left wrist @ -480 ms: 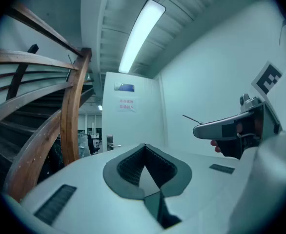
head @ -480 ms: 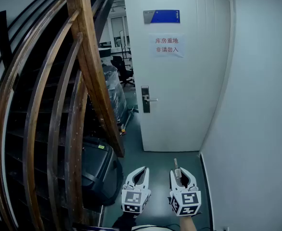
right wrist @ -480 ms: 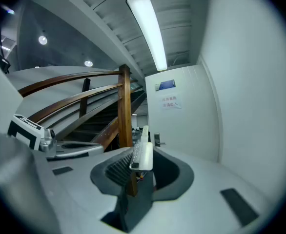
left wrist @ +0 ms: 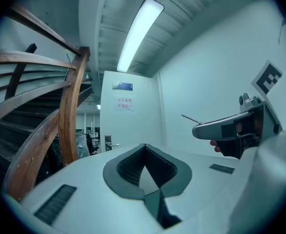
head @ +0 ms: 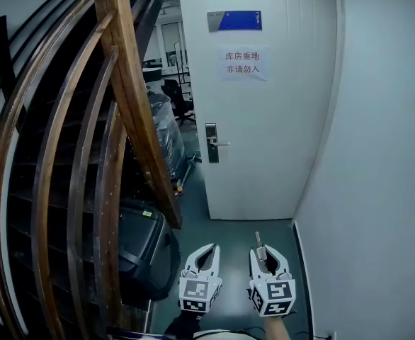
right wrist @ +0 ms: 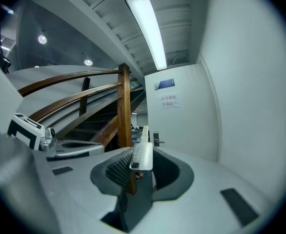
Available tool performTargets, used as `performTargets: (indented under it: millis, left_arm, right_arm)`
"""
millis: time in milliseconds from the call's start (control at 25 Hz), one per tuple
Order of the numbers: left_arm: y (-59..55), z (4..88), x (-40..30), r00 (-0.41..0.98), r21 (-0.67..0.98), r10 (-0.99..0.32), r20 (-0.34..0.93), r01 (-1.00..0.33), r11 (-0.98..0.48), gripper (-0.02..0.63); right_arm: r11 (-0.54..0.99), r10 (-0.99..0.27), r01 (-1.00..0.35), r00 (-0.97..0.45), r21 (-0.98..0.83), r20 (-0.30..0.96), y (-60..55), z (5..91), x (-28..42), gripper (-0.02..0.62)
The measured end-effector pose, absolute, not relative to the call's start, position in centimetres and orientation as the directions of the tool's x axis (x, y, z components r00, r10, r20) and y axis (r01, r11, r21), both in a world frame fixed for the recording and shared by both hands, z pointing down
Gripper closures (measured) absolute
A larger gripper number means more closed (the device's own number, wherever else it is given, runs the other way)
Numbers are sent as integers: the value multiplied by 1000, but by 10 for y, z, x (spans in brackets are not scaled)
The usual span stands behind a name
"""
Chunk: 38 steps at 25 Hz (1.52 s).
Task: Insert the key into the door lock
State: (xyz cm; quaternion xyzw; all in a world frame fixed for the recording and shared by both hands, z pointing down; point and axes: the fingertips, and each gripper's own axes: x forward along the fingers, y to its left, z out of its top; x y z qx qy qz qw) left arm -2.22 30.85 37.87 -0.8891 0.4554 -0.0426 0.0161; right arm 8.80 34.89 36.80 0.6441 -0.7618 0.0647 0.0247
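Though small in head view, key [right wrist: 142,155] clamped in right gripper [head: 268,255]

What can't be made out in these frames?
- Keyhole on the door lock: too small in every view.
- Key teeth: right gripper view shows it edge-on; head view too small.
- Blue door plate: print too small.
- Room past the door: mostly hidden by stair railing.
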Motion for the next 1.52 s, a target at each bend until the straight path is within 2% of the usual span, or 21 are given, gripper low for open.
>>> performTargets:
  millis: [600, 920, 1200, 1520]
  left_arm:
    - [321, 396, 18, 561, -27, -823, 85, -825, -565, 603]
    - [317, 421, 22, 525, -17, -838, 149, -846, -533, 603]
    - [268, 435, 19, 520, -5, -839, 163, -850, -528, 603]
    - [185, 422, 18, 568, -10, -814, 121, -820, -573, 603]
  right_arm:
    - [182, -977, -981, -187, -65, 99, 370, 375, 126, 483]
    - [216, -968, -972, -226, -94, 110, 358, 386, 132, 483]
    - [224, -963, -969, -236, -102, 129, 308, 398, 127, 483]
    - [199, -971, -977, -207, -79, 118, 226, 388, 114, 483]
